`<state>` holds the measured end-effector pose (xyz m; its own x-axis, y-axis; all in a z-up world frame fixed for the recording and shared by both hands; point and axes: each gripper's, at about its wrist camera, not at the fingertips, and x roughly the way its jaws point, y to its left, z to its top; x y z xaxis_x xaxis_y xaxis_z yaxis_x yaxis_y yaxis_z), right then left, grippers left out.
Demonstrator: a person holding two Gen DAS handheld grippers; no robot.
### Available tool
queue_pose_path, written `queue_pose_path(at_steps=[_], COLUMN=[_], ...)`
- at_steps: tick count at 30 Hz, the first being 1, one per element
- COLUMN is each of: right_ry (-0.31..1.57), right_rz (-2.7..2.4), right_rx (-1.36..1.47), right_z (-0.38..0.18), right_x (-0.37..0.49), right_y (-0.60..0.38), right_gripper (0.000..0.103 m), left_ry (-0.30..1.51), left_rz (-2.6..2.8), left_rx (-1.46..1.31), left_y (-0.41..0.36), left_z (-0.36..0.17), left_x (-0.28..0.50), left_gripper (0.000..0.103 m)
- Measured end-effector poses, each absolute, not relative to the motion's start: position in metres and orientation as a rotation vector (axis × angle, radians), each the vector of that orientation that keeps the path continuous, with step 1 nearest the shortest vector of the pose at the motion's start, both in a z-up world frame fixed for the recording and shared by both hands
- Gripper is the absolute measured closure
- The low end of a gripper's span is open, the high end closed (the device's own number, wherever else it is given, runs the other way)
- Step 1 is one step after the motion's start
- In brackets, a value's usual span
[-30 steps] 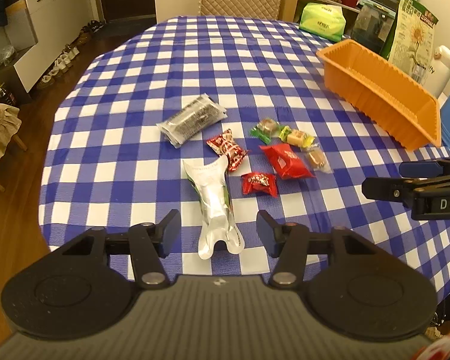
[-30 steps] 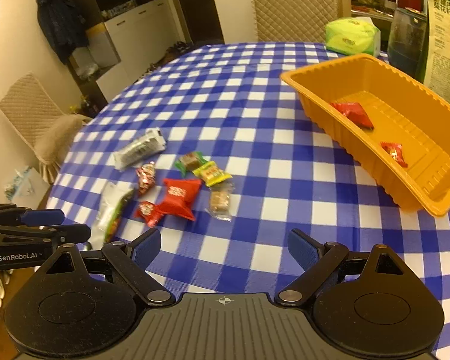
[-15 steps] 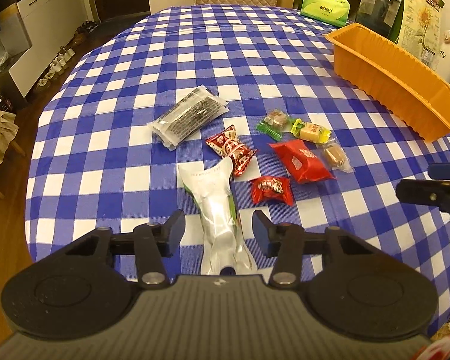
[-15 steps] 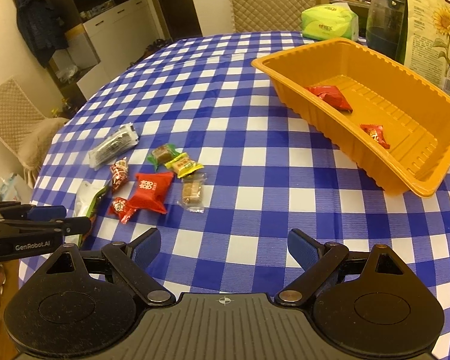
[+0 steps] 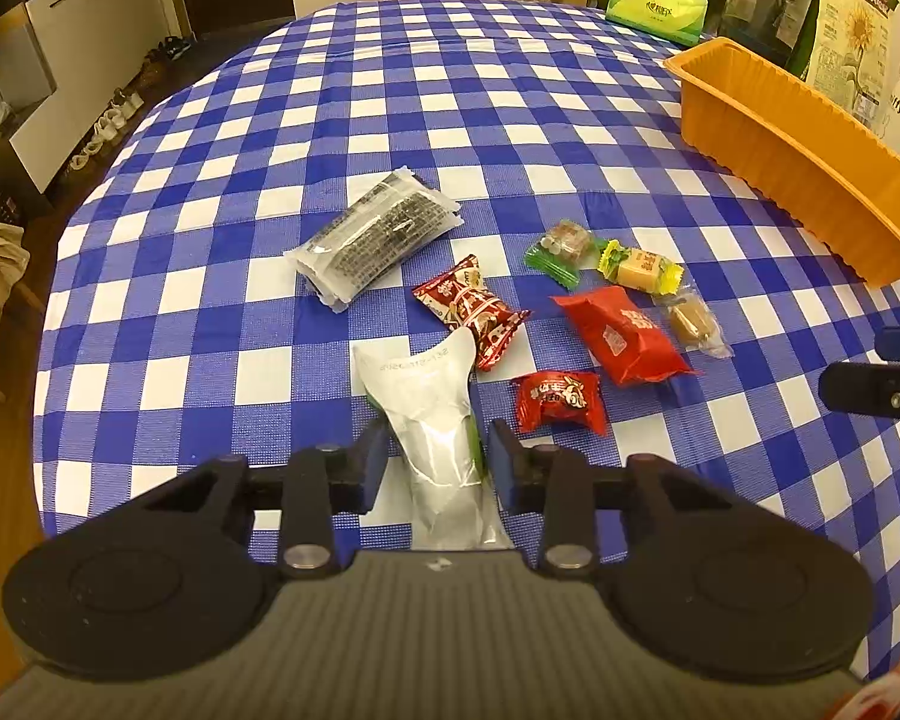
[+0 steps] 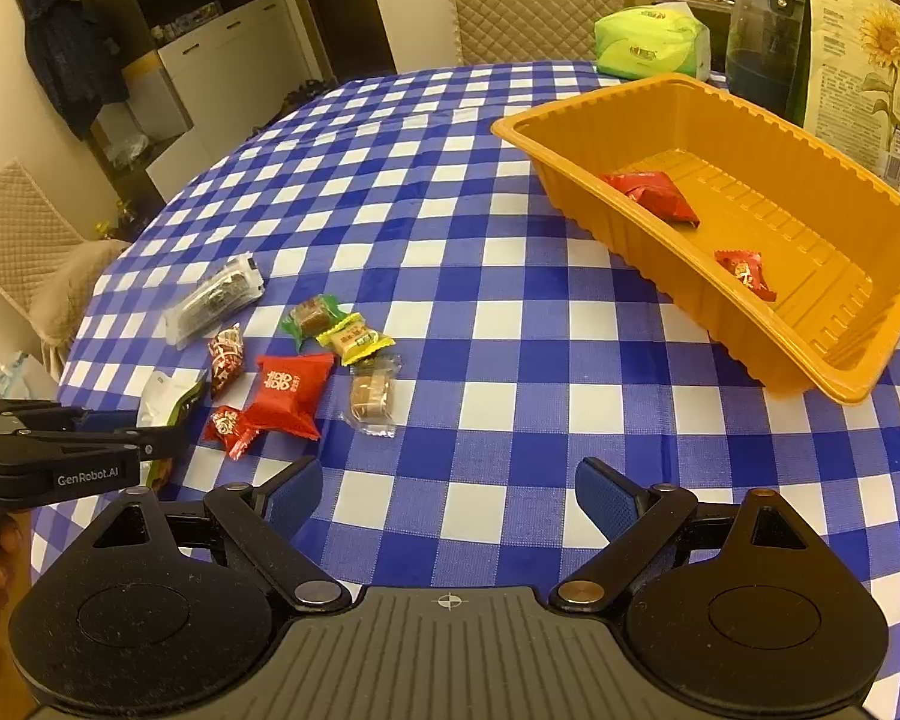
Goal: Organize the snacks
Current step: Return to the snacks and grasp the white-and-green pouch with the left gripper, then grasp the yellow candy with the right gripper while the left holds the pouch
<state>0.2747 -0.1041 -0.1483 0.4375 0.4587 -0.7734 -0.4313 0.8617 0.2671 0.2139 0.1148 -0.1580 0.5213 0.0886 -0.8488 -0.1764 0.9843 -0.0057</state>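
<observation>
The left gripper has just been closing its jaws around the silvery pouch at lower centre — pads flanking it, contact uncertain. The right gripper waits wide open and empty. Upper right, the orange tray already holds two red snacks — the likely destination.

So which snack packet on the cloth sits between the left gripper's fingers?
The silver-white pouch with green edges, between the left gripper's closing fingers; every other wrapper lies farther out.
</observation>
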Motion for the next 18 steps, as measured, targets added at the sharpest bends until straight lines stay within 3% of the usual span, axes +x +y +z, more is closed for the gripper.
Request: queue_pose_path(at_steps=[5, 18], right_ry=[0.963, 0.879], right_rz=[0.578, 0.722], right_rx=[0.028, -0.011], right_z=[-0.150, -0.150], right_x=[0.277, 0.300], right_y=[-0.101, -0.089], right_gripper=[0.012, 0.012], left_ry=[1.003, 0.962], left_rz=[0.150, 0.228], left_rx=[-0.091, -0.125], left_y=[0.117, 0.139], left_z=[-0.156, -0.138], left_x=[0.210, 0.181], left_gripper=[0.077, 0.077])
